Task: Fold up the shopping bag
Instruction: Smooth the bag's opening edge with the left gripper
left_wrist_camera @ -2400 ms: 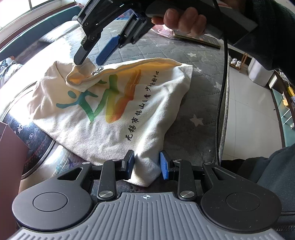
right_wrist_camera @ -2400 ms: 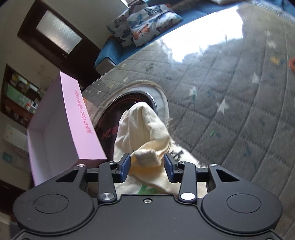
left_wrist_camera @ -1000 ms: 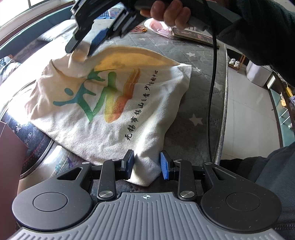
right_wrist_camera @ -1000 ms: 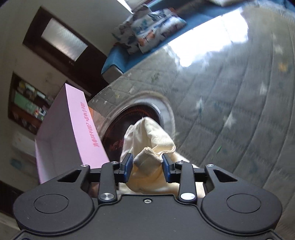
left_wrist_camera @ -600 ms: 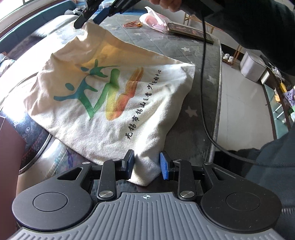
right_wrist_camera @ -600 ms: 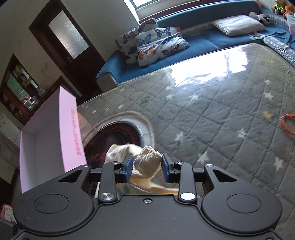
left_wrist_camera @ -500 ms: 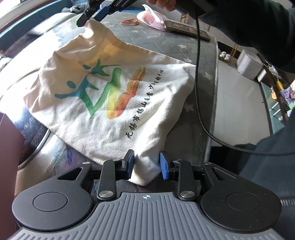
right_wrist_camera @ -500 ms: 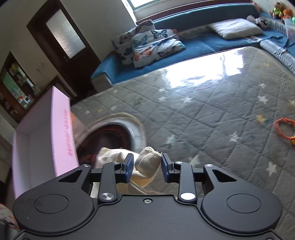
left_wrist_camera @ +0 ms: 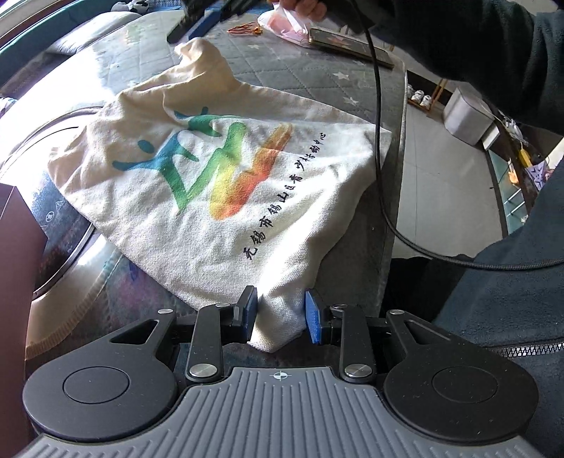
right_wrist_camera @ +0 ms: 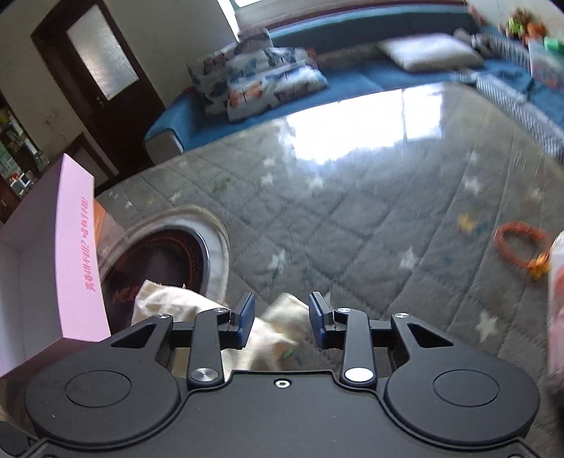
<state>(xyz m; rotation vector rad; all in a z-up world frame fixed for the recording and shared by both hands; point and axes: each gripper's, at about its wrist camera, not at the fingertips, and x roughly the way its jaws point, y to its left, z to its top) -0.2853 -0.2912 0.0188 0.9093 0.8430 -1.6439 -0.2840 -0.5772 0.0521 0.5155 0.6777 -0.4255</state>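
Observation:
A cream canvas shopping bag (left_wrist_camera: 218,169) with a green-to-orange logo and black characters lies spread on a grey quilted cover (left_wrist_camera: 299,77). My left gripper (left_wrist_camera: 281,315) is shut on the bag's near corner, which bunches up between the blue pads. At the far end my right gripper (left_wrist_camera: 185,33), held in a person's hand, pulls the bag's top into a raised peak. In the right wrist view, blurred cream cloth (right_wrist_camera: 285,317) sits between the fingertips of the right gripper (right_wrist_camera: 281,310).
A pink box (right_wrist_camera: 74,253) stands at the bag's left, beside a round metal-rimmed dark disc (right_wrist_camera: 165,253). A phone (left_wrist_camera: 349,45), a pink plastic bag (left_wrist_camera: 285,24) and an orange cord (right_wrist_camera: 518,243) lie beyond. A black cable (left_wrist_camera: 379,141) hangs across. The cover's edge (left_wrist_camera: 398,176) drops to the floor.
The right gripper has carried the bag's top away from me, drawing the cloth out into a peak. The left gripper has stayed on the near corner.

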